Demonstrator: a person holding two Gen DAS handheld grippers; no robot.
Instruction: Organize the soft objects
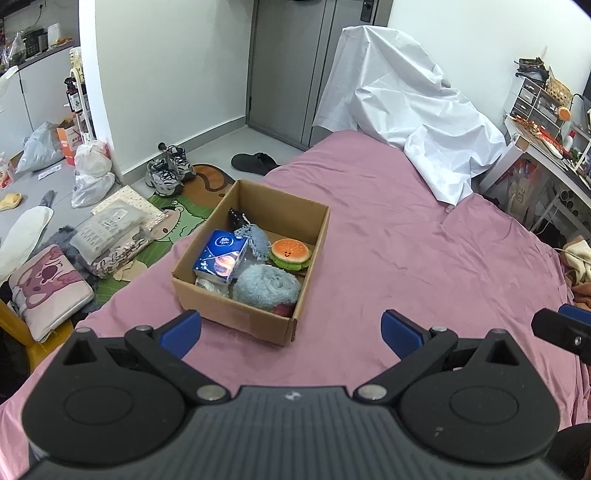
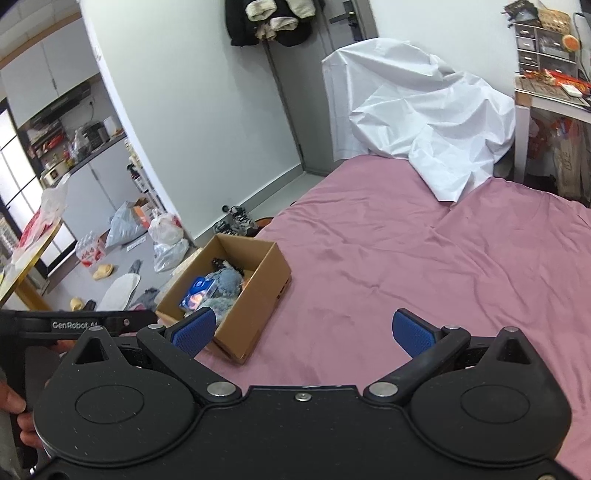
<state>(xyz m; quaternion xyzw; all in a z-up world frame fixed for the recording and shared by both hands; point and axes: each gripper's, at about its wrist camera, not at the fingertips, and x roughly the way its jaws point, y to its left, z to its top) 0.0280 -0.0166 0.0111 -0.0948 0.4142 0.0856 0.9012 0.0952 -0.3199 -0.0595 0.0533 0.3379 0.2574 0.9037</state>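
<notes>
On the pink bed [image 1: 388,236], near its left edge: cardboard box [image 1: 255,266] sitting open-topped, holding the soft things. Inside, lying packed together: blue tissue pack [image 1: 221,256], fuzzy blue roll [image 1: 266,288] at the near wall, burger plush [image 1: 290,253] toward the right wall, a grey-blue plush [image 1: 255,238] behind the pack, something dark [image 1: 236,218] at the far end, too small to identify. Bed around the box lying bare and wrinkled.

Hovering just short of the box: left claw [image 1: 291,332], blue pads [image 1: 183,330] spread wide, pinching nothing. Hanging farther right over bare bedsheet: right claw [image 2: 303,330], likewise spread wide and carrying nothing, its left pad [image 2: 194,328] overlapping the box's near corner in that view.

Lying draped over the bed's far end: white sheet [image 1: 406,122]. Beyond the left edge, cluttering the floor: sneakers [image 1: 170,173], a black slipper [image 1: 255,162], plastic bags [image 1: 92,170], a cartoon cushion [image 1: 48,288]. Standing at far right: crowded desk [image 1: 546,147].

Showing only from the left wrist: burger plush's face and the box's full contents. Showing only from the right wrist: clothes hanging on the door [image 2: 277,18], a hand [image 2: 14,417] gripping the other handle.
</notes>
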